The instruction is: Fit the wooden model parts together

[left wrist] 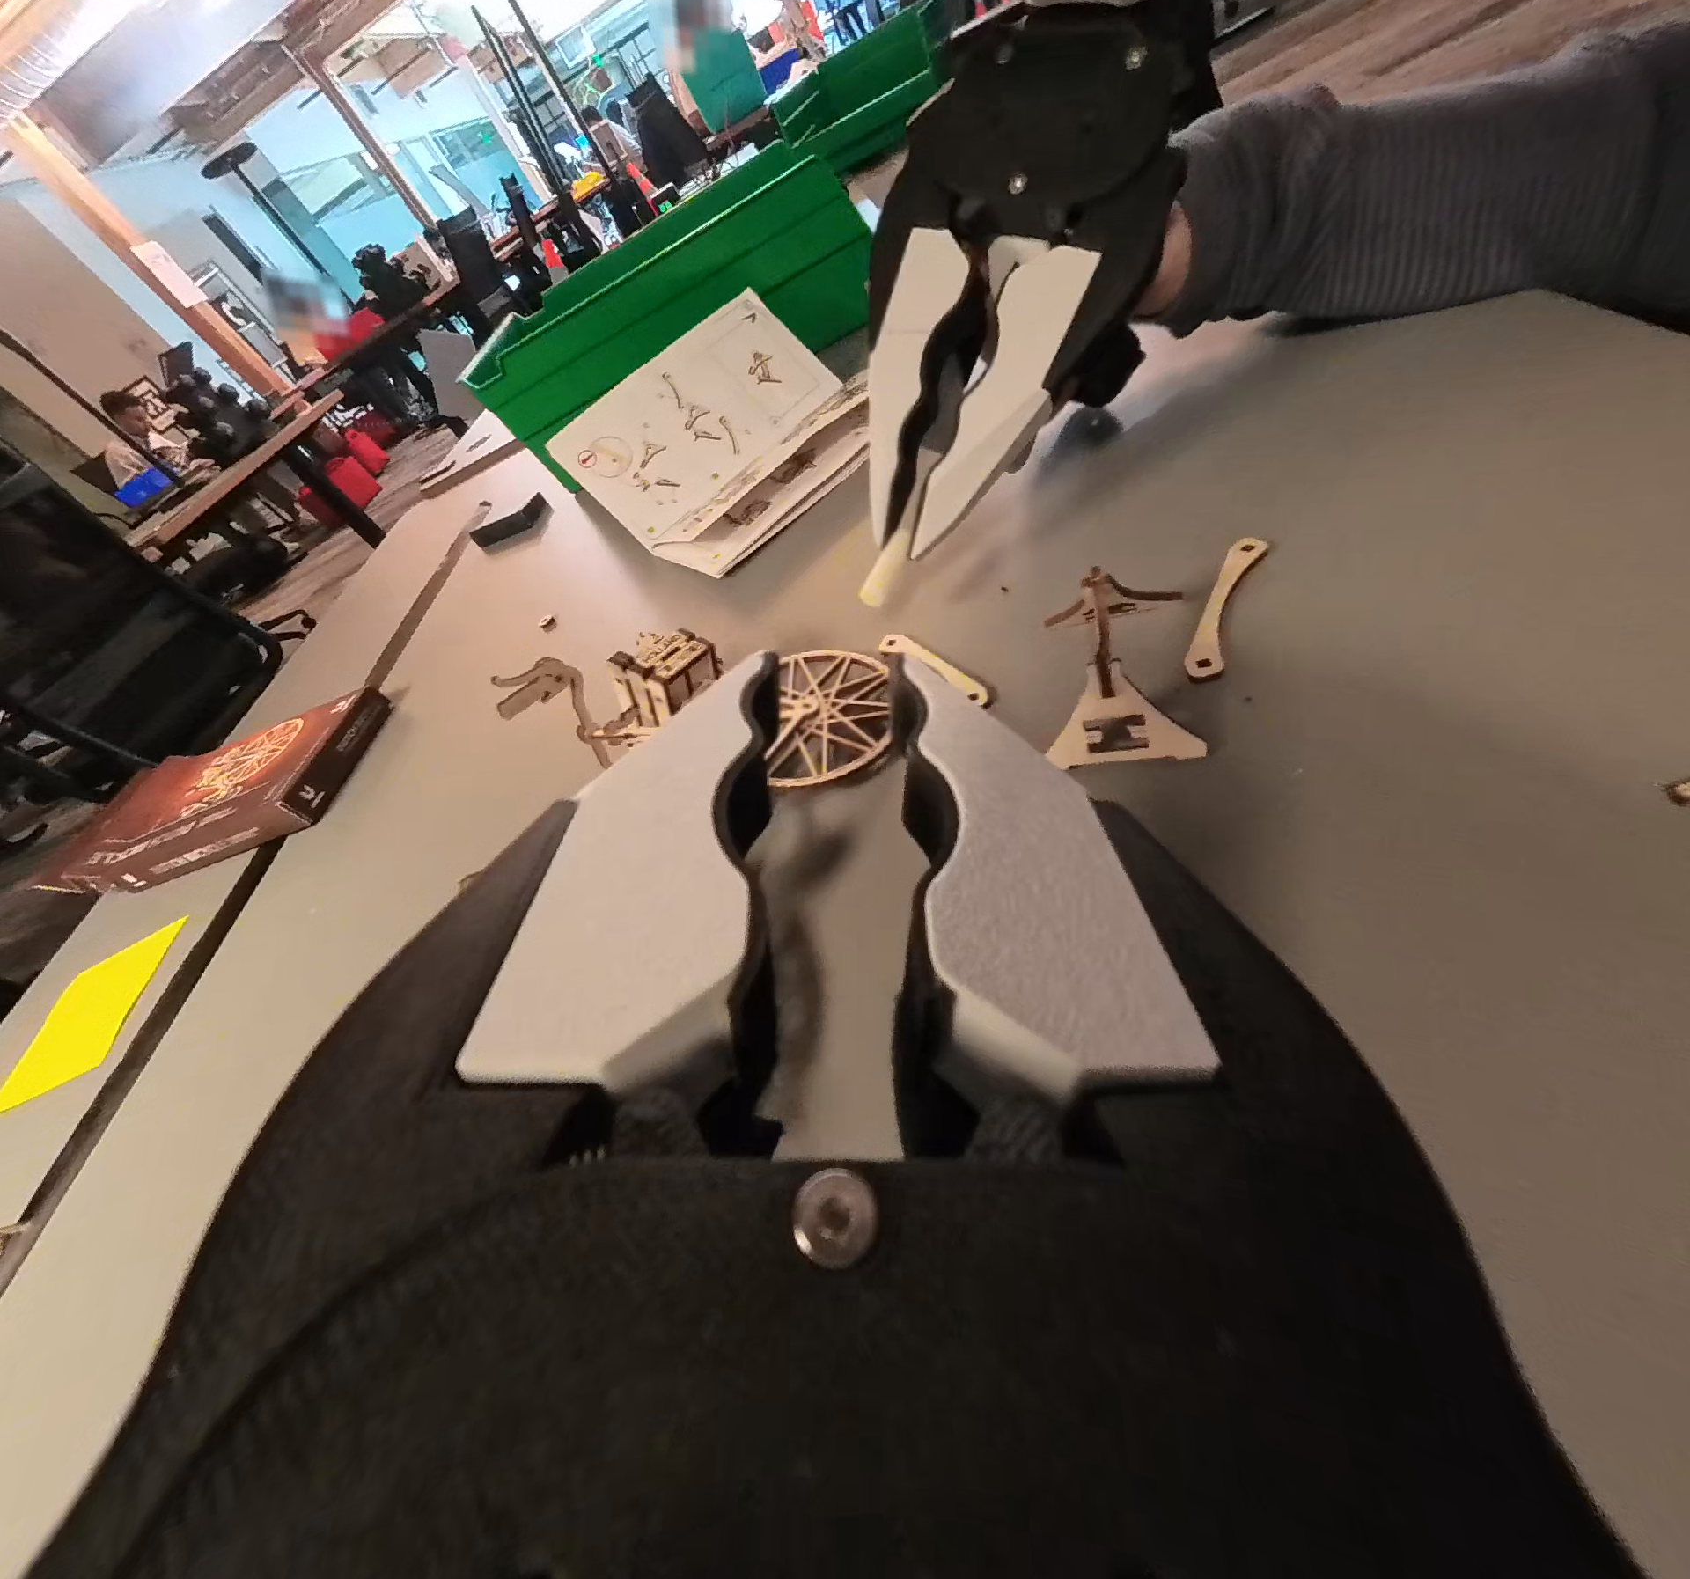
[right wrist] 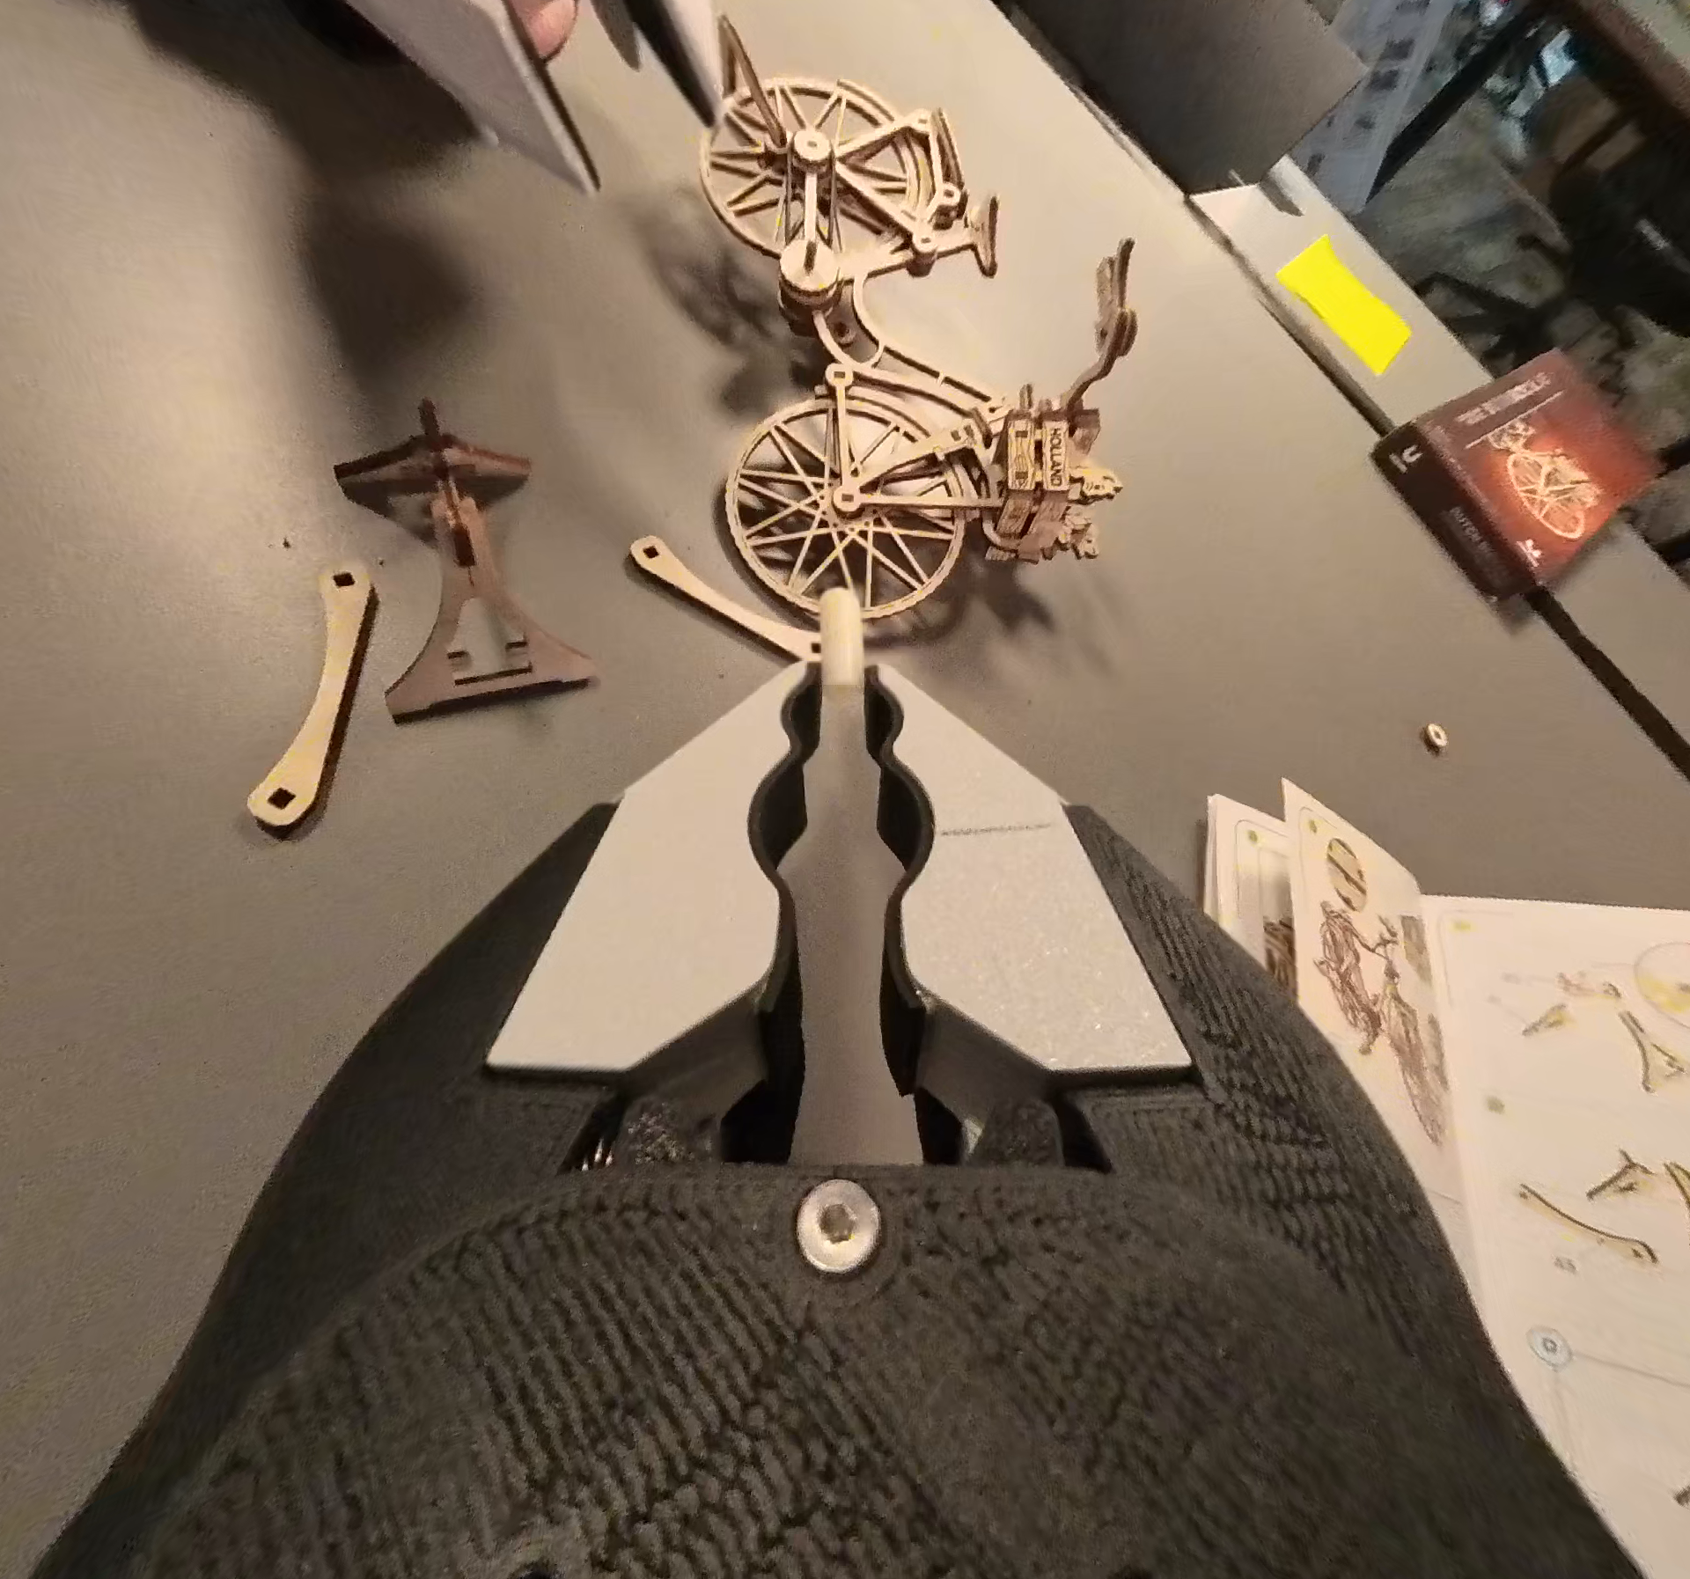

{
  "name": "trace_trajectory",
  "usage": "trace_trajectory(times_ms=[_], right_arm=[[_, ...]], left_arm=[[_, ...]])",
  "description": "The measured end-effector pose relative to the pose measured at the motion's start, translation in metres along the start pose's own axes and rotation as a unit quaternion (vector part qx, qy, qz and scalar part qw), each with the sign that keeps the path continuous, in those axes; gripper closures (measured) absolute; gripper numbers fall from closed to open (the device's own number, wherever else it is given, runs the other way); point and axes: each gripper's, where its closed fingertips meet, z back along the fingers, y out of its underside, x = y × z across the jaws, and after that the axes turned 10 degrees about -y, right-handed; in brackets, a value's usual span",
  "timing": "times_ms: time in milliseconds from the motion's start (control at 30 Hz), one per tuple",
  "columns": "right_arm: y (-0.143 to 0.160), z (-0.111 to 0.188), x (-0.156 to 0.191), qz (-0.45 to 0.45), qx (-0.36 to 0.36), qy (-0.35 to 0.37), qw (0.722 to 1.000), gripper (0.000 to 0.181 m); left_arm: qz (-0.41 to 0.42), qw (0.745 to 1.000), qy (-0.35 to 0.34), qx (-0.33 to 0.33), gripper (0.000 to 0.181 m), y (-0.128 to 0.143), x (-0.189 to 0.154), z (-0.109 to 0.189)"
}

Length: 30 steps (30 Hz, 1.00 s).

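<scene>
- Nearest the lens in the right wrist view, the right hand-held gripper [right wrist: 837,675] was clenched on a short pale peg [right wrist: 839,634]; only the peg's tip stuck out past the fingertips, held above the tabletop [right wrist: 183,346] just short of the bike's nearer wheel.
- Far left of that view: a curved wooden strip [right wrist: 315,703] with a square hole at each end lay loose and flat. Not fitted.
- Just right of it: a wooden stand [right wrist: 471,566] (flared foot, crossbar on top) looked assembled as its own piece, lying apart from the bike.
- Next right: a second curved strip [right wrist: 709,598], loose, beside or perhaps partly under the nearer wheel rim; couldn't tell which.
- Centre: the wooden bicycle model [right wrist: 878,365] lay on its side, mostly built. Both spoked wheels, frame, crank, handlebars and a boxy block at the front end were all on.
- Right of it: a small wooden ring [right wrist: 1438,735] sat alone, well apart from the model.
- Far right: the instruction booklet [right wrist: 1463,1078] was open; the kit box [right wrist: 1523,474] sat beyond it.
- In the left wrist view, the left hand-held gripper [left wrist: 828,675] was released, jaws apart and holding nothing, aimed at a wheel of the model.
- My read: main build largely done. Left to do: peg, both strips, the ring, and probably seating the bike on the stand.
</scene>
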Motion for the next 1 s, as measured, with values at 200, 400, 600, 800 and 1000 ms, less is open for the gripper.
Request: trace_trajectory(times_ms=[200, 400, 600, 800, 1000], right_arm=[[0.001, -0.004, -0.003, 0.031, 0.028, 0.023, 0.999, 0.174], [0.002, -0.004, -0.006, 0.061, 0.052, 0.047, 0.996, 0.174], [0.003, 0.001, -0.007, 0.063, 0.054, 0.053, 0.995, 0.174], [0.004, -0.002, -0.003, 0.108, 0.09, 0.062, 0.988, 0.174], [0.01, -0.005, -0.004, 0.187, 0.164, 0.094, 0.964, 0.174]], left_arm=[[0.046, 0.998, -0.01, 0.049, 0.161, 0.006, 0.004, -0.008], [0.19, 0.966, 0.073, 0.16, 0.169, 0.006, -0.023, -0.042], [0.148, 0.95, 0.086, 0.26, 0.169, 0.028, -0.045, -0.066], [0.123, 0.939, 0.091, 0.307, 0.166, 0.04, -0.05, -0.07], [0.113, 0.936, 0.092, 0.32, 0.176, 0.04, -0.051, -0.072]])
